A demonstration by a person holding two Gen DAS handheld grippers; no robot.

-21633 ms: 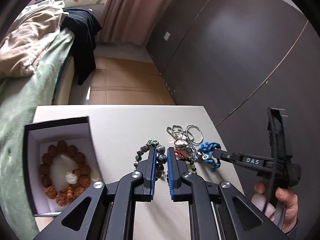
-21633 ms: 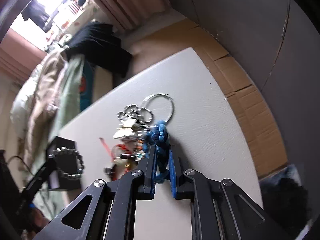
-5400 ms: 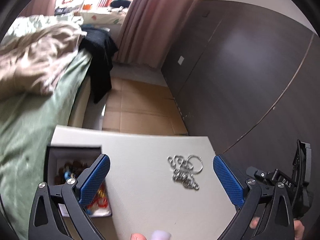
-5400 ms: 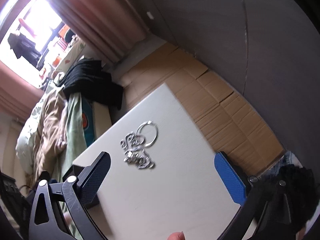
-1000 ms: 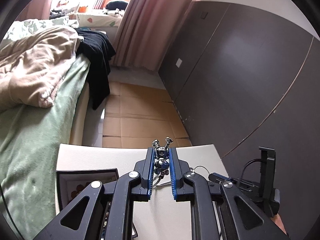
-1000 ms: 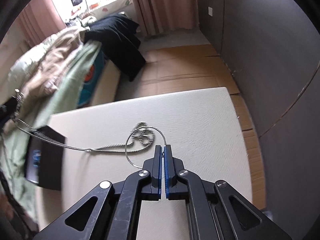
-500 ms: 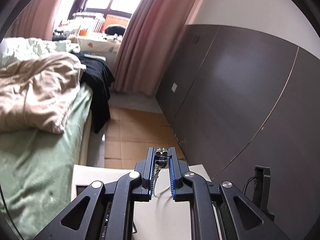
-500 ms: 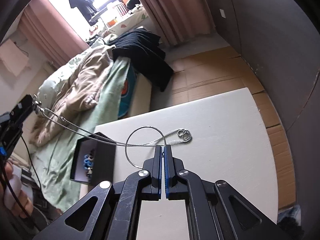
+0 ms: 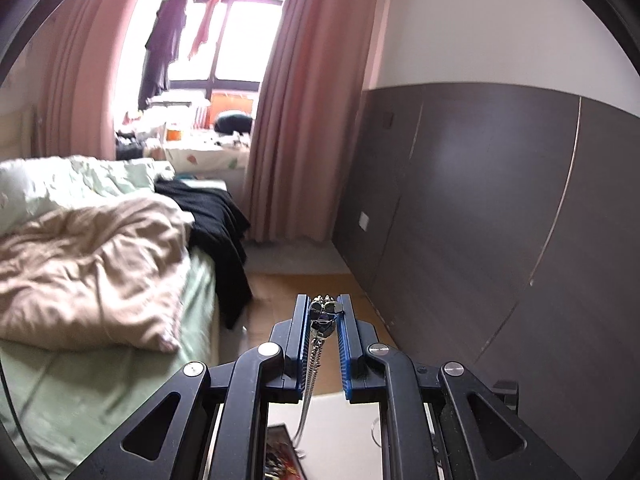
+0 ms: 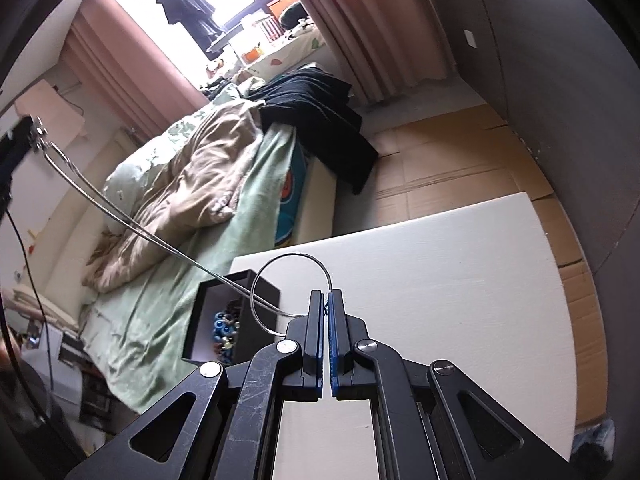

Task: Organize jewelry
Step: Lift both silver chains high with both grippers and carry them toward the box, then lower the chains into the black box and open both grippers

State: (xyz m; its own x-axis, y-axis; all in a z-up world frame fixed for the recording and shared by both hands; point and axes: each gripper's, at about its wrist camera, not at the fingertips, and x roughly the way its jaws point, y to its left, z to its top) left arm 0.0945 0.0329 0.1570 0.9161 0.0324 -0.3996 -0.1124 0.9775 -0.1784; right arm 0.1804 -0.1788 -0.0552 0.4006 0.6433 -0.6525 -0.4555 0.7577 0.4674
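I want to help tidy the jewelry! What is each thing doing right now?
left gripper: shut on the silver chain's end, lifted up.
right gripper: shut on the wire ring.
silver chain: stretched in the air between both grippers.
wire ring: held upright.
black box: open, beads inside.
white table: otherwise bare.

1. The chain point(image 9: 316, 356) drops behind the left gripper point(image 9: 325, 309) frame; its lower end is hidden.
2. The black box point(image 9: 280, 454) is mostly covered by that frame and cut off at the bottom edge in the left wrist view.
3. In the right wrist view, the box point(image 10: 260, 292) contents are too small to identify beyond blue beads.
4. The wire ring point(image 10: 280, 264) passes behind the right gripper point(image 10: 326, 295) fingers; the grip point is hidden.
5. The left gripper point(image 10: 24, 132) is cut off at the picture edge.
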